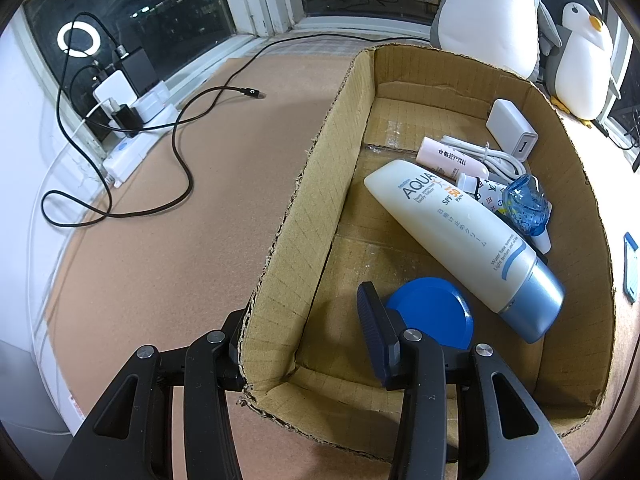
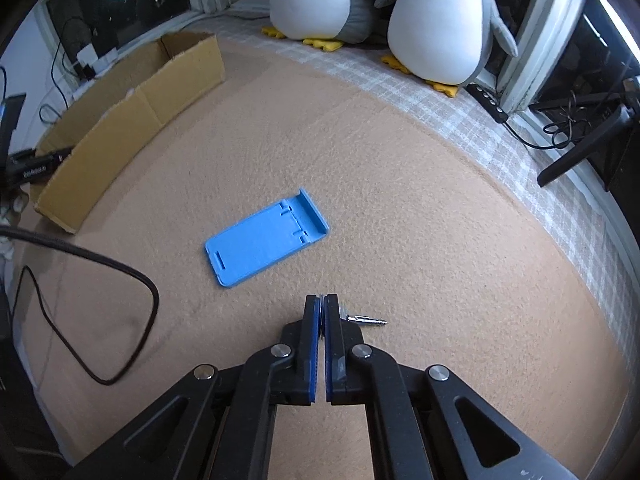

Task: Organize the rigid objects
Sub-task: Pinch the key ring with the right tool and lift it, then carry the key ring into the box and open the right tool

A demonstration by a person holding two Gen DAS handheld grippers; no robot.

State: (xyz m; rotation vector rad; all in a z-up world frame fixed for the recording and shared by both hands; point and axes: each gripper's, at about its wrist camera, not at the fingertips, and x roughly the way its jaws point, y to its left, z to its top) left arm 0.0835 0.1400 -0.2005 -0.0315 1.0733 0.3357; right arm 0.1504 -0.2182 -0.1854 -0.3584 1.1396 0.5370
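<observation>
A cardboard box (image 1: 332,152) holds a sunscreen tube (image 1: 460,240), a blue round lid (image 1: 432,312), a white charger (image 1: 512,128), a pink tube (image 1: 448,158) and a blue clear piece (image 1: 528,208). My left gripper (image 1: 304,320) is open and straddles the box's near left wall, one finger inside by the lid, one outside. My right gripper (image 2: 323,312) is shut on a thin metal thing; a silver screw-like tip (image 2: 366,320) sticks out to its right. A blue phone stand (image 2: 266,238) lies flat on the mat ahead of it. The box (image 2: 132,120) also shows at the left.
A black cable (image 1: 180,148) loops over the mat (image 1: 168,240) toward a power strip (image 1: 132,136) by the window. Two plush penguins (image 2: 440,20) sit at the back edge. Another black cable (image 2: 120,280) lies left of my right gripper.
</observation>
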